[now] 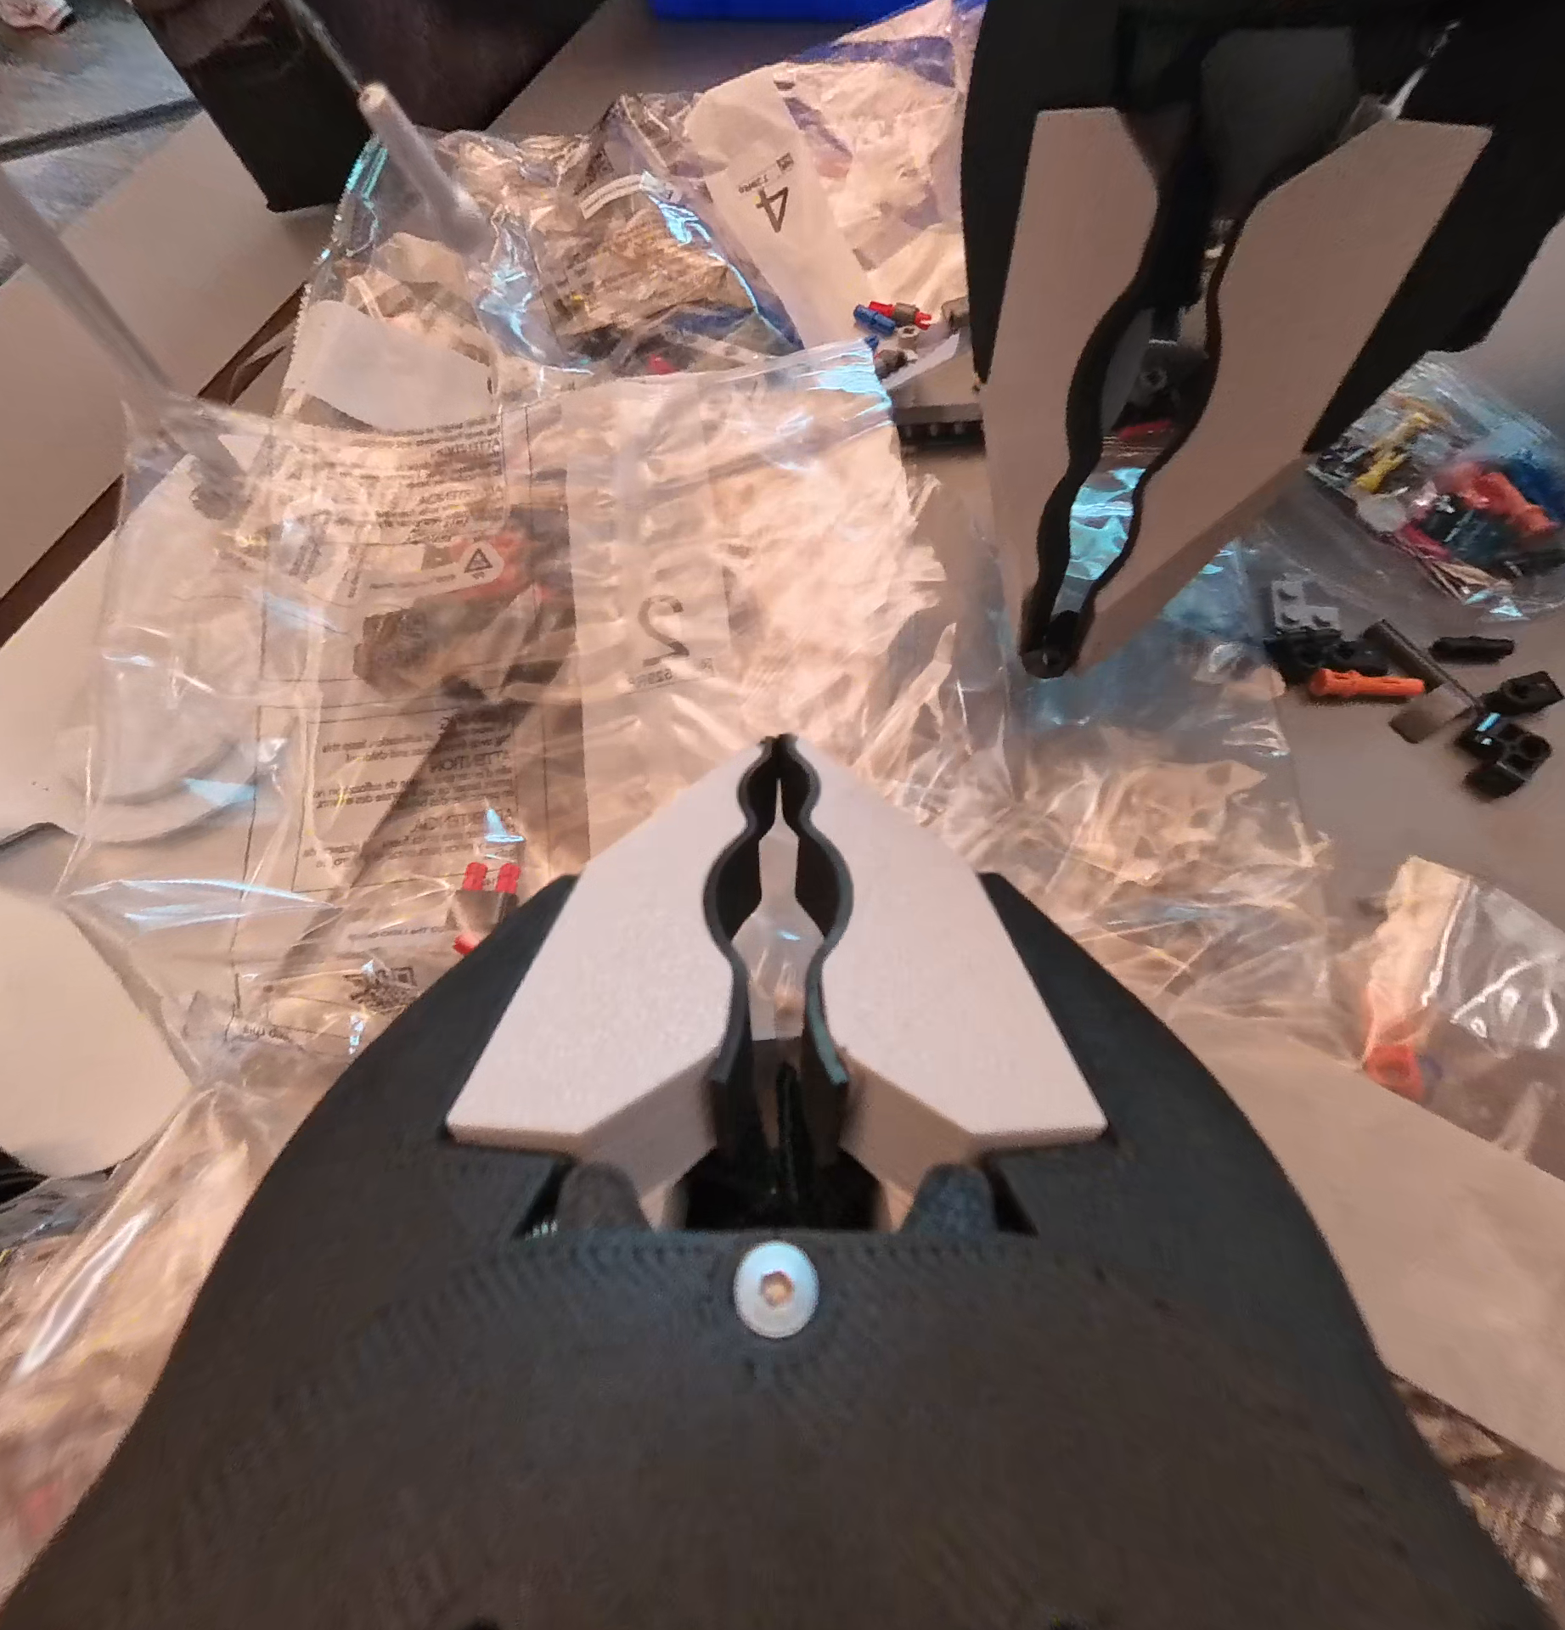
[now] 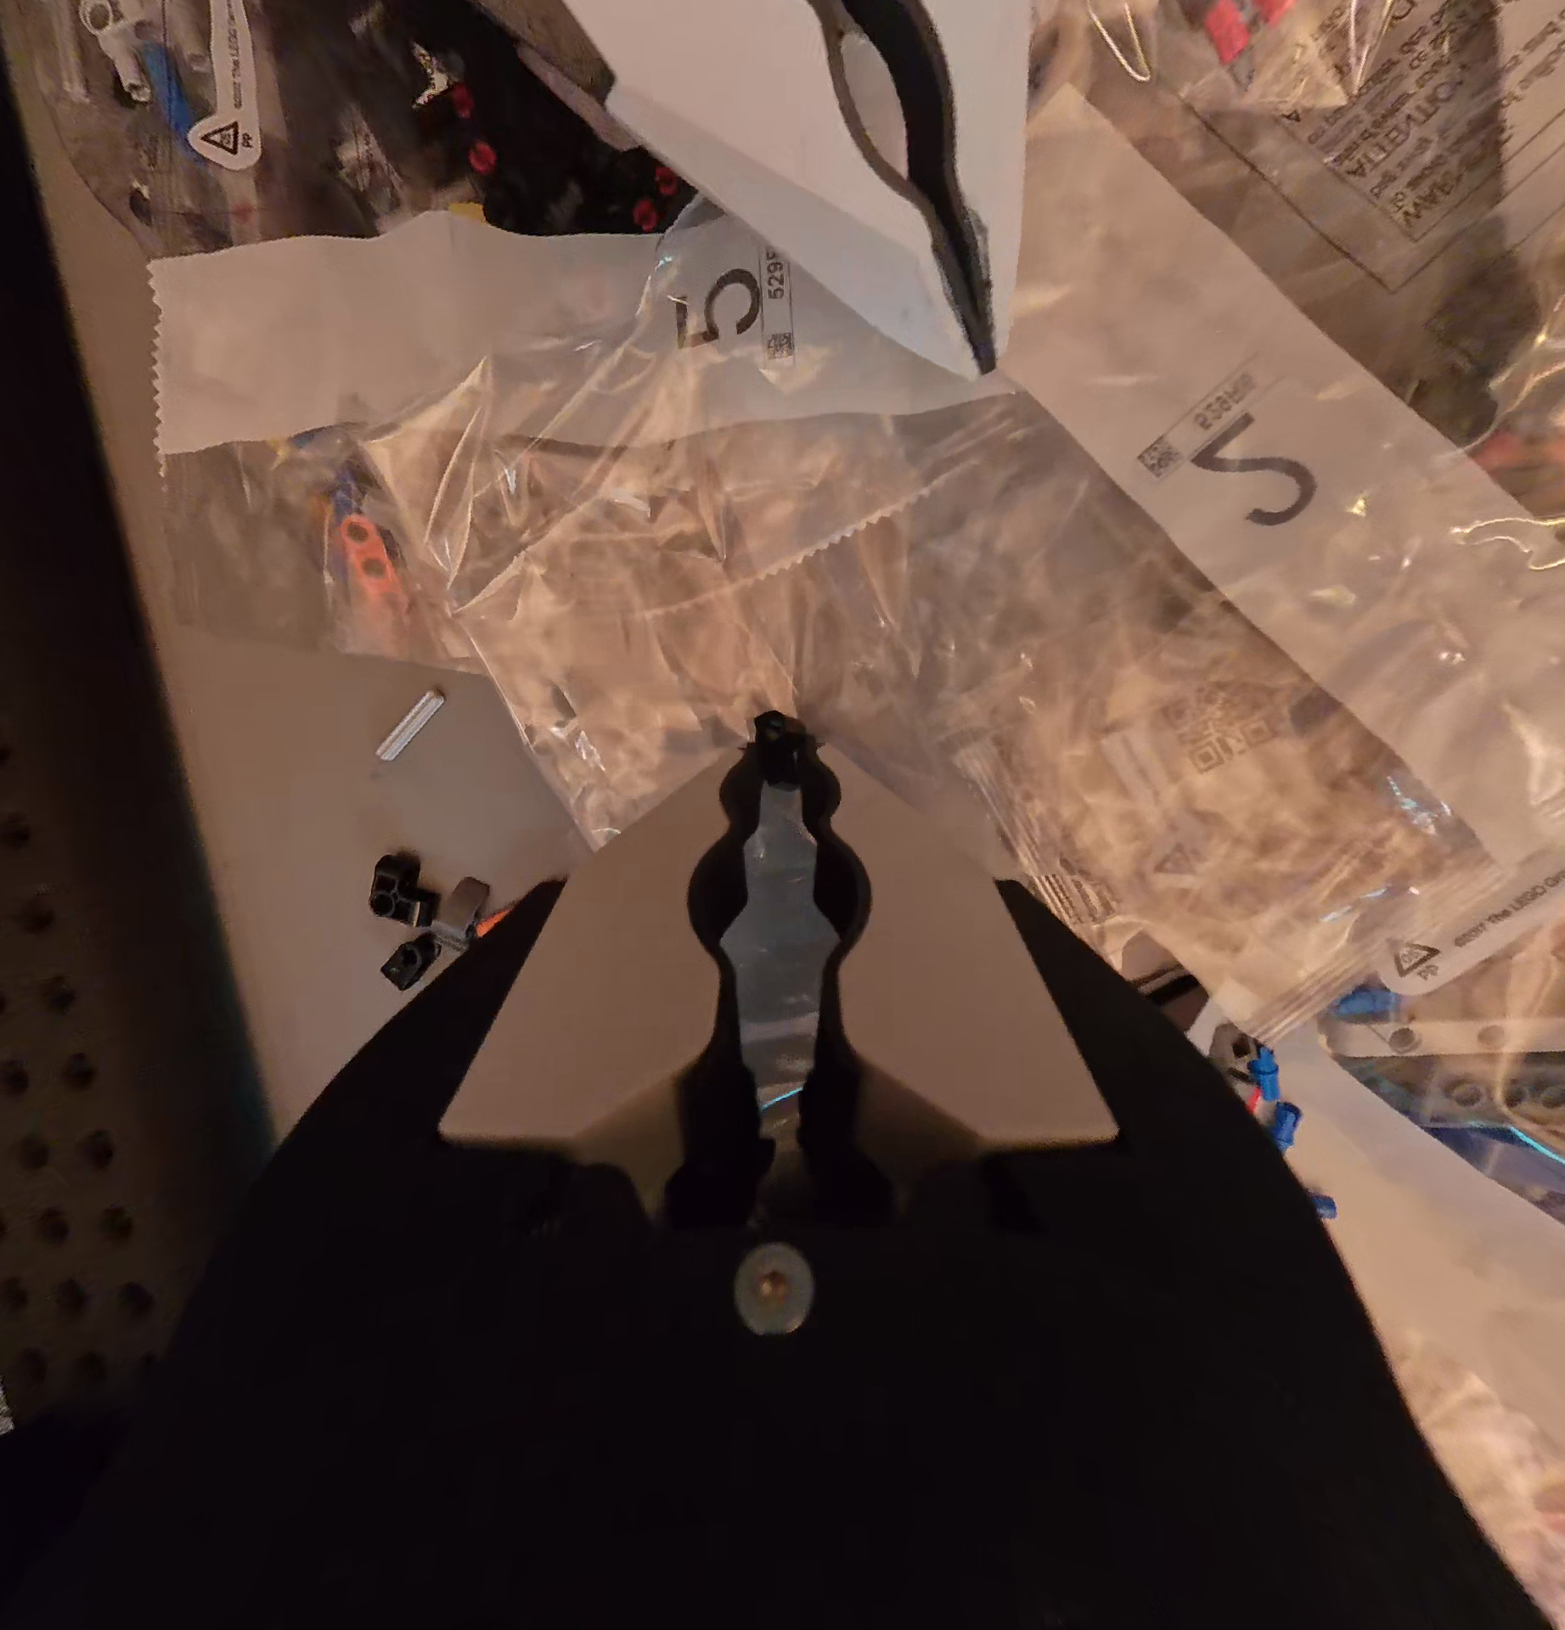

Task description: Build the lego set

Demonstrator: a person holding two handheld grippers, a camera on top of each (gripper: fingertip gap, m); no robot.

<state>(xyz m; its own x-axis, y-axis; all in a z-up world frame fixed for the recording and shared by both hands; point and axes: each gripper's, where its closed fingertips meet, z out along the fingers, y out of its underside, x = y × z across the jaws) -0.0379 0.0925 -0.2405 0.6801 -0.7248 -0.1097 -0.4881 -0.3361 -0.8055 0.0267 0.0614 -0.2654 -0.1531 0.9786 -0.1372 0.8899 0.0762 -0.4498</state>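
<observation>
Small black lego pin (image 2: 771, 736) pinched at the very tips of the right tongs (image 2: 774, 750), poking out past them, held above a heap of clear plastic parts bags (image 2: 849, 617). From the left wrist view the same tongs (image 1: 1054, 648) point down at the crinkled bags (image 1: 637, 547), the black piece (image 1: 1045, 660) at their tip, close over the plastic — touching or not, cannot tell.

Left tongs (image 1: 778, 750) clenched tip to tip, nothing between them, hovering low over a numbered bag (image 1: 664, 635).

Loose lego parts on the bare tabletop (image 1: 1423, 838) to the right of the bags: black connectors (image 1: 1506, 758), an orange pin (image 1: 1361, 684), a grey plate (image 1: 1303, 604). Beyond them a small open bag of mixed red, blue and yellow pieces (image 1: 1458, 512). In the right wrist view, a grey axle (image 2: 410, 725) lies alone on the tabletop (image 2: 302, 794), apart from a cluster of black connectors (image 2: 404, 917) — a dark perforated board (image 2: 46, 970) along the left edge.
</observation>
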